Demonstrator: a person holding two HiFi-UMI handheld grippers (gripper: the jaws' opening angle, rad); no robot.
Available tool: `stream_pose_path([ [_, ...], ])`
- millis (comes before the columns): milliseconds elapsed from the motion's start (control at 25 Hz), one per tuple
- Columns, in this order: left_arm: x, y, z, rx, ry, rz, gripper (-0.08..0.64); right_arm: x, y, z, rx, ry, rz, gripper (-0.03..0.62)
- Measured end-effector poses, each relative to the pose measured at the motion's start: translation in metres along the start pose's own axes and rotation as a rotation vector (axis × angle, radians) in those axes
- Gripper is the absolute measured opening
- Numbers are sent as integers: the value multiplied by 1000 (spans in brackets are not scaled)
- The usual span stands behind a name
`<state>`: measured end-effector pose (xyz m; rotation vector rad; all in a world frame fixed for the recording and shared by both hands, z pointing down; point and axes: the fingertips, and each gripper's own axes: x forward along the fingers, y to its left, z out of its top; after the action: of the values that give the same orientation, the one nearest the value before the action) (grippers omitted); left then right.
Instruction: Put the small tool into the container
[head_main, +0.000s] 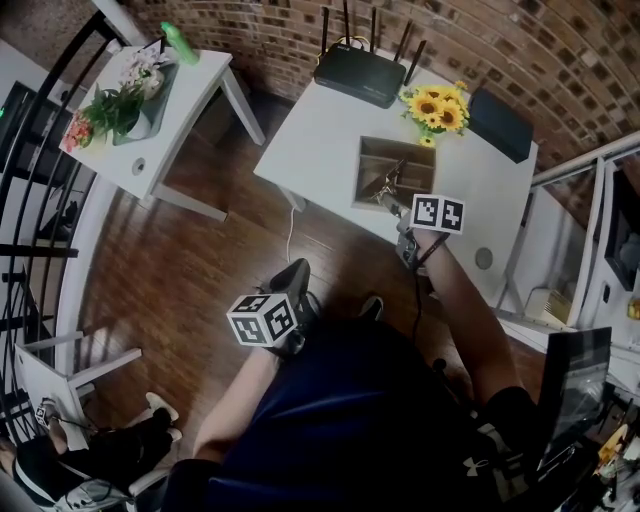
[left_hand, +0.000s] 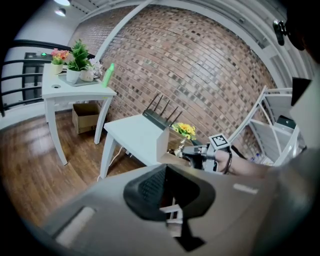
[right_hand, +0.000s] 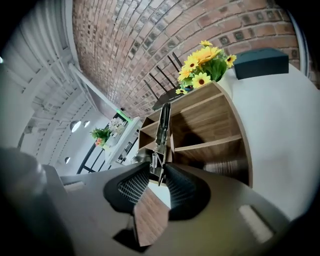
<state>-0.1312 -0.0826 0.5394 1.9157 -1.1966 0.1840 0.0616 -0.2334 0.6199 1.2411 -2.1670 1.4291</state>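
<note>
Wooden container (right_hand: 247, 150) on a white counter (right_hand: 285, 125), with a small metal tool (right_hand: 162, 135) resting loose at its near wall.
Left gripper (left_hand: 167, 187) hangs low, well away from the counter, fingers together and empty. Right gripper (right_hand: 159, 182) has its fingers parted around the tool's sprung end without pressing it, and the tool's far end reaches into the container along a divider. Backing straight out along the tool's line should avoid dragging it.

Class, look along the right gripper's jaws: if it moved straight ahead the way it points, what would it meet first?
The small metal tool, standing between the open jaws of the right gripper. Behind it comes the wooden container, probably its divider; the depth is unclear.
</note>
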Motion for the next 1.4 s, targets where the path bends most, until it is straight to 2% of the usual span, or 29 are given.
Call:
stream_pose_path([
  [280, 0, -4, -2, 5, 0, -11, 3, -14, 4, 9, -5, -64, -15, 138],
  [560, -3, -13, -4, 29, 6, -32, 3, -52, 10, 8, 21, -152, -2, 135],
  [680, -2, -18, -8, 34, 13, -41, 3, -70, 25, 3, 23, -187, 25, 113],
  [800, -1, -25, -15, 44, 28, -56, 3, -92, 47, -8, 25, -232, 82, 86],
  [960, 5, -39, -21, 86, 62, -89, 3, -118, 76, -31, 29, -272, 152, 83],
  [1120, 11, -58, -28, 130, 94, -127, 3, -144, 86, -54, 6, -303, 129, 65],
  [1240, 15, -67, -34, 149, 115, -152, 3, -153, 96, -70, -37, -317, 143, 24],
  [1400, 18, -75, -37, 170, 132, -174, 3, -163, 105, -79, -98, -343, 133, 17],
])
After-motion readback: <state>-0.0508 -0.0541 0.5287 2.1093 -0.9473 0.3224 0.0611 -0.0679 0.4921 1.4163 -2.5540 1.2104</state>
